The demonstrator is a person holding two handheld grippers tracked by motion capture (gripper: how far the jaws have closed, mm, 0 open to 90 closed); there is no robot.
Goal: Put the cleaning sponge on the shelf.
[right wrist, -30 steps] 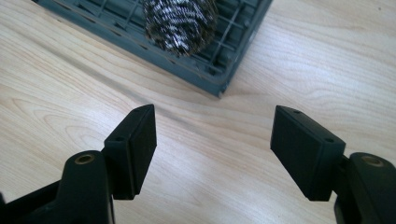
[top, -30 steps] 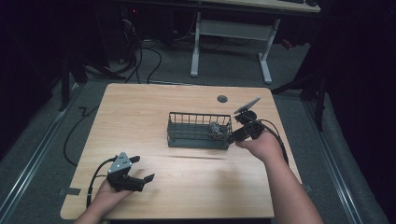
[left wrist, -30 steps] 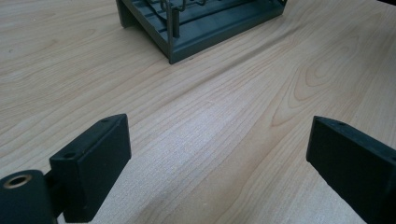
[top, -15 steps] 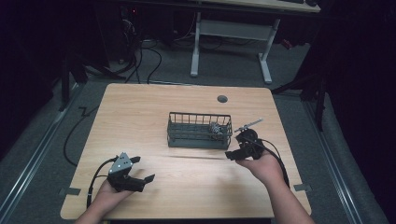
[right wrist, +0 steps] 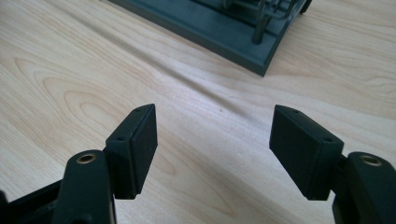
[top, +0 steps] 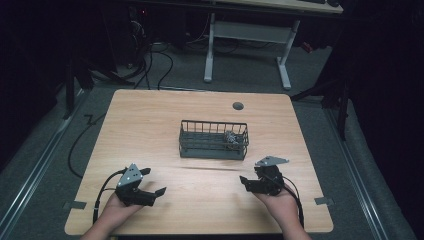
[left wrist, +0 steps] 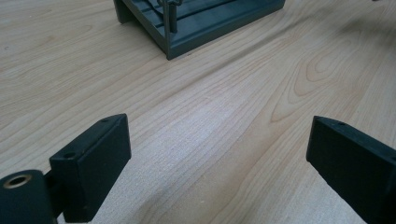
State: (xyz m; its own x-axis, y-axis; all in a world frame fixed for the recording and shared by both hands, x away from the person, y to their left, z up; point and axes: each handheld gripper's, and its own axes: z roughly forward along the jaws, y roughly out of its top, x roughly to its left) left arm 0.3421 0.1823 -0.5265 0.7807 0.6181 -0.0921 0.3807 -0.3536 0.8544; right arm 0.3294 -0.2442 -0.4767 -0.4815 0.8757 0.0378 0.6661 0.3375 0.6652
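Since a second ago, right gripper (top: 248, 183) has withdrawn from basket (top: 213, 150) to near table edge, jaws wide, empty. Left gripper (top: 156, 194) likewise wide. Small grey object (top: 231, 138) lies in basket's right end. Risk: trailing cable snagging basket.

Left gripper (top: 159, 192) and right gripper (top: 243, 181) rest low (jaws spread, empty).

Around the wooden table (top: 150, 115) — dim floor and office clutter

A round dark grommet hole (top: 238, 106) sits near the table's far edge, right of centre. Beyond that far edge stands a white desk frame (top: 247, 32) on two legs, and black cables (top: 155, 55) loop over the grey floor beside it. Two grey tape strips lie on the floor just off the table's near corners — one on the left (top: 74, 205), one on the right (top: 323, 201).
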